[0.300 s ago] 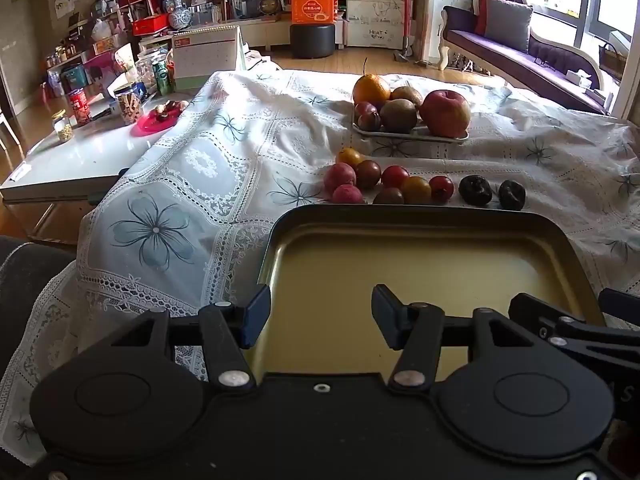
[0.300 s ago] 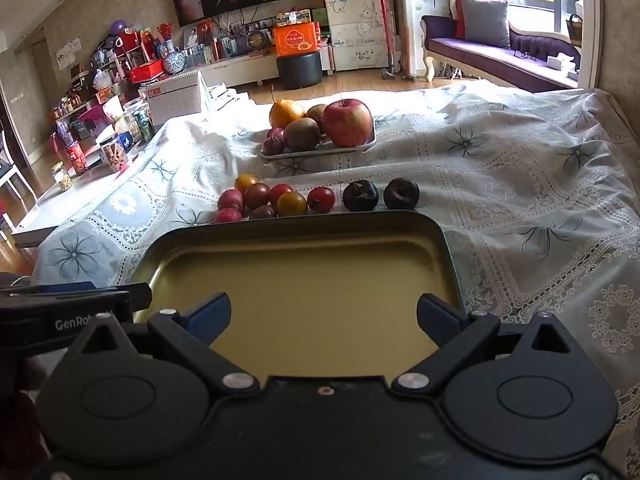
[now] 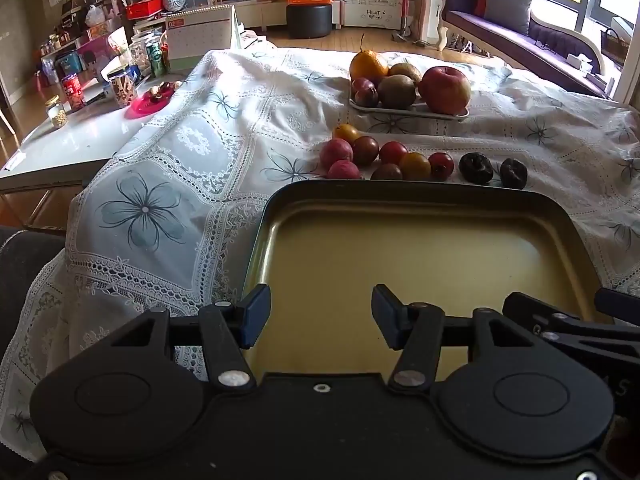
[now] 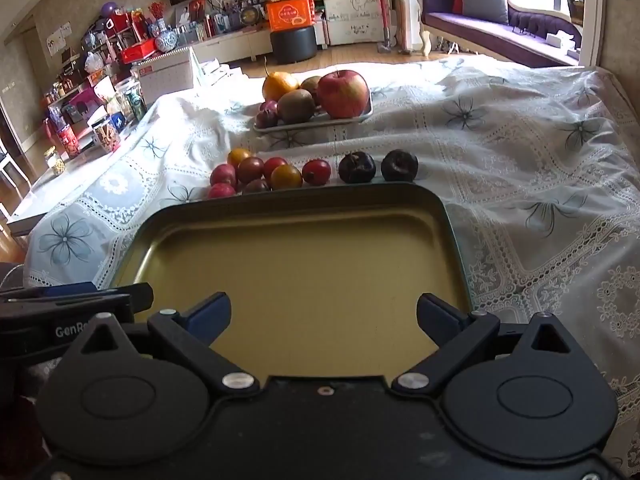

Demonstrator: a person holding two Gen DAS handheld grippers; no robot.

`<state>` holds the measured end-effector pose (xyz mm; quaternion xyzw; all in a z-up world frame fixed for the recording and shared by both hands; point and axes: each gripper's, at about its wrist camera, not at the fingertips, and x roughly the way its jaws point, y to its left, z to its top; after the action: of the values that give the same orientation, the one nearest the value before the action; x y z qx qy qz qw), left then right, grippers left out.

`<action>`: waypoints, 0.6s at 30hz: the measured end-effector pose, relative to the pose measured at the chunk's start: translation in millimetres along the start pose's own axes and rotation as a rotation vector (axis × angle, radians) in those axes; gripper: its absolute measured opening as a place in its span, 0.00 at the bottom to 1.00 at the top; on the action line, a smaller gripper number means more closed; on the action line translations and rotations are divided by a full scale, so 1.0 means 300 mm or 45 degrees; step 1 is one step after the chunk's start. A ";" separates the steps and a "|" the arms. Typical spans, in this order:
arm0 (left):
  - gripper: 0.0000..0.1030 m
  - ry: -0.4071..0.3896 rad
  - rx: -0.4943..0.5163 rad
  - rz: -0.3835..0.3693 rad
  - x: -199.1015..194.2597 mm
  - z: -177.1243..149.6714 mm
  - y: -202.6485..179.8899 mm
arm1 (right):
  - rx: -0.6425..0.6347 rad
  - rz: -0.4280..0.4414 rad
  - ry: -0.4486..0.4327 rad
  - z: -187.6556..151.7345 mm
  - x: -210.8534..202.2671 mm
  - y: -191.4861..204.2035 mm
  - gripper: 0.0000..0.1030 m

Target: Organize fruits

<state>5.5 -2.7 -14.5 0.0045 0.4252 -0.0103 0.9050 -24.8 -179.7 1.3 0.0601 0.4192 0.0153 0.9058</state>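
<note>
Fruits lie in two groups on the lace-covered surface [image 4: 520,152]: a loose cluster of small round ones [image 4: 264,174] just beyond the far rim of the empty gold tray [image 4: 304,264], with two dark wrinkled fruits [image 4: 378,166] to its right, and a white plate [image 4: 360,117] farther back carrying an apple [image 4: 343,94], an orange [image 4: 279,84], kiwis [image 4: 295,106] and a dark plum-like piece.

The left hand-held gripper [image 3: 320,312] hovers over the near left part of the tray with its jaws moderately apart and nothing between them; the right hand-held gripper [image 4: 324,316] hangs over the near edge, spread wide, also empty.

The small fruits look light, smooth-skinned and apt to roll (several touch one another, so nudging one would likely stir its neighbours). I would take each across its widest part, pads on opposite sides, gently, since thin skins bruise or split. The wrinkled pair seem softer. The apple is probably heavy and needs a wide opening.
</note>
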 end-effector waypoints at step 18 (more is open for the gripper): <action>0.58 0.089 0.015 0.002 0.028 -0.020 -0.009 | -0.029 -0.081 0.114 0.000 0.036 0.006 1.00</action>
<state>6.2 -5.5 -24.7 0.0105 0.4563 -0.0121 0.8897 -17.6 -177.1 -6.7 0.0355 0.4608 -0.0061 0.8868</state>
